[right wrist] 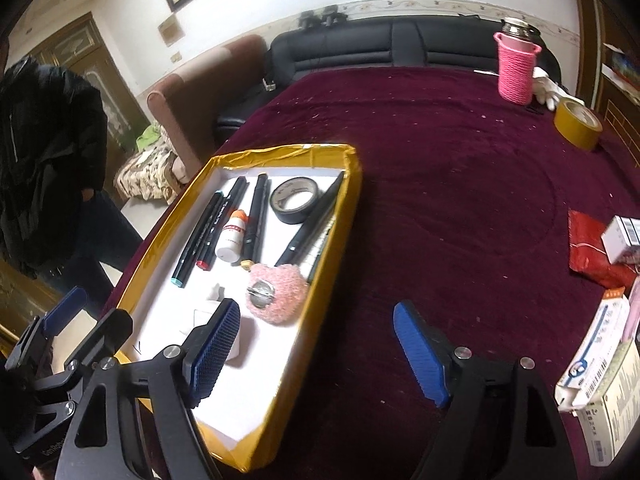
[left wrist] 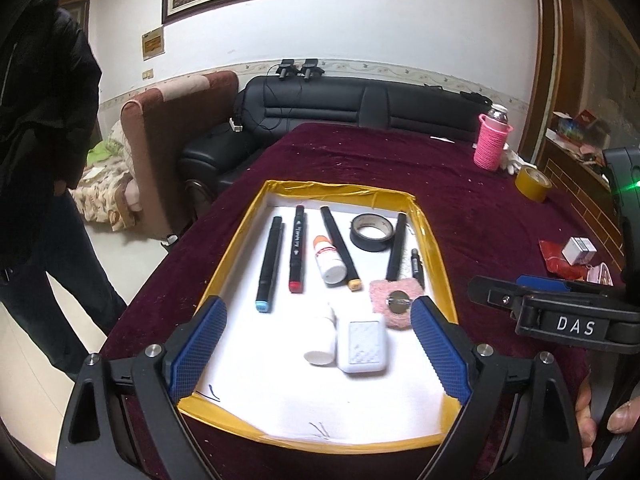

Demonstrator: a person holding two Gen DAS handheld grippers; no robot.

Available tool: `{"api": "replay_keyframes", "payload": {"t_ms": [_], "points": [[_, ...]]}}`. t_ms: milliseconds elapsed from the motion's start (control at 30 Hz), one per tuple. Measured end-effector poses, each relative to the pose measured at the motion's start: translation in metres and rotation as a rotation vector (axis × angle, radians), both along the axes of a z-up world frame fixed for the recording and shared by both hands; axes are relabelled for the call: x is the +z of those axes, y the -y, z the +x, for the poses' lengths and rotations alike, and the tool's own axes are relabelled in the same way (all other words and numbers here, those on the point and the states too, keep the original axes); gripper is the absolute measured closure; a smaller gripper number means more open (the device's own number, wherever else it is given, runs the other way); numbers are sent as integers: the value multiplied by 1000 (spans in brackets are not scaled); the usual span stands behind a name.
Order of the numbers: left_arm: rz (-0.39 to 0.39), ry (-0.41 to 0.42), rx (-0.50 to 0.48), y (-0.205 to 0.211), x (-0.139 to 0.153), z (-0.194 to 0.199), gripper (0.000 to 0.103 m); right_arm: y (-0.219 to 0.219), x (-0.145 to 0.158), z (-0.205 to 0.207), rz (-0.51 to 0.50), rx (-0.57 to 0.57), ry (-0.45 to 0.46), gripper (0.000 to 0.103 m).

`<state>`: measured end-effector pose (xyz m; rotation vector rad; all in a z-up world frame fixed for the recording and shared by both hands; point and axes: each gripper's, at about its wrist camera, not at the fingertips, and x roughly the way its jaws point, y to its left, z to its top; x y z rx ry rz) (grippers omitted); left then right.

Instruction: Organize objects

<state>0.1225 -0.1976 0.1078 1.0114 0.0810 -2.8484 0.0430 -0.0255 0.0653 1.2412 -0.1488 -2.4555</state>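
Note:
A yellow-rimmed tray [left wrist: 224, 264] with a white floor lies on the maroon tablecloth [right wrist: 440, 200]. In it are several markers, among them a blue-tipped one [left wrist: 270, 264] and a red-tipped one [left wrist: 297, 248]. There is also a black tape roll [left wrist: 372, 245], an orange-capped bottle [left wrist: 330, 260], a pink pad [left wrist: 380, 288] carrying a round metal pin, a white bottle [left wrist: 322, 344] on its side and a white box [left wrist: 364, 346]. My left gripper [left wrist: 318, 304] hovers open over the tray's near half, holding nothing. My right gripper [right wrist: 316, 306] is open over the tray's right rim [right wrist: 350, 192], empty.
A flask in a pink knitted sleeve [left wrist: 490, 144] and a yellow tape roll [left wrist: 532, 184] stand at the far right. A red packet [right wrist: 588, 248] and medicine boxes [right wrist: 600, 360] lie along the right edge. A person in a dark jacket [left wrist: 40, 120] stands left of the table.

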Motion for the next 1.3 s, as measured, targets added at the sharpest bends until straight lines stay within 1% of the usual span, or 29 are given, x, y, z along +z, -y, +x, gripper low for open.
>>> {"api": "replay_keyframes", "payload": {"t_ms": [500,767,900,1000,1167,1300], "points": [[-88,37,-83,-56,2,-1,10,-66,-6,7,-83,-85,15,17],[-115,71,-135,-83,-1,-8,10,-117,-5,9,-133,-162,7,17],[-102,97,-165,-95,-5,-14,10,-144,-1,10,-149,-206,-4,17],[-75,123,-196,-101,-9,-21,10,-173,7,10,-160,-254,-25,17],[0,137,-242,-110,-8,-36,10,-228,18,10,-162,-370,-78,14],[19,135,-279,-125,-7,-51,10,-274,16,7,-190,-467,-86,13]]}}
